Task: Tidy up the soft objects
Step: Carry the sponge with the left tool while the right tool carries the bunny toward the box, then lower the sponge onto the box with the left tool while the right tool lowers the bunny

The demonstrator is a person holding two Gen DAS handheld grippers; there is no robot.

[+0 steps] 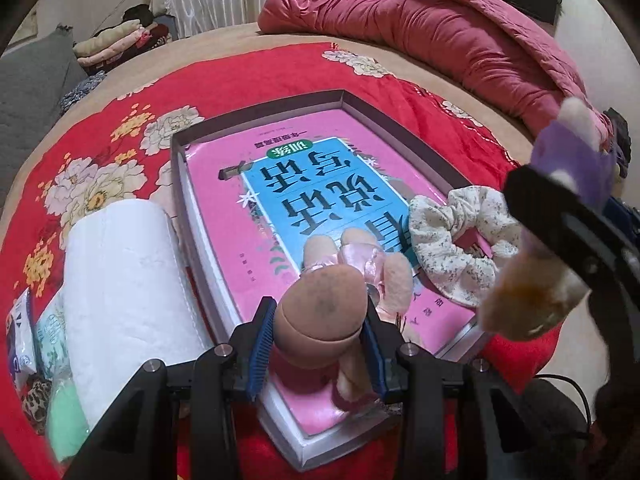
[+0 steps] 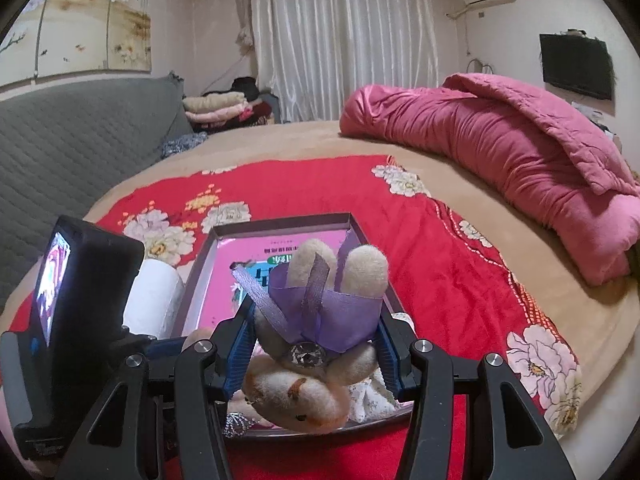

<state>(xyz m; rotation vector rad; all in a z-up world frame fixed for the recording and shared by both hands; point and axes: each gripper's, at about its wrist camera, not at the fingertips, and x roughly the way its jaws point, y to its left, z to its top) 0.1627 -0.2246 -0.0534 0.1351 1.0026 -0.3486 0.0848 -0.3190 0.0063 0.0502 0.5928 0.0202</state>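
Soft, even indoor light, heavy fisheye bending with dark corners, nearest foreground blurred in both views

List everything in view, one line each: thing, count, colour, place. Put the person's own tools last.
pink-bow plush toy: 1, tan, over the box's near end, in the left tool
purple-bow plush toy: 1, cream, above the box, in the right tool
scrunchie: 1, white floral, on the book, right side
book: 1, pink and blue, inside the box
box: 1, grey, shallow, on the red spread
paper roll: 1, white, left of the box
packets: about 2, white and green, left of the roll
bedspread: 1, red floral, on the bed
quilt: 1, pink, far right of the bed
folded clothes: 1 pile, beige and pink, far left
left tool: 1, black, blue pads, shut on the toy
right tool: 1, same, shut on the toy
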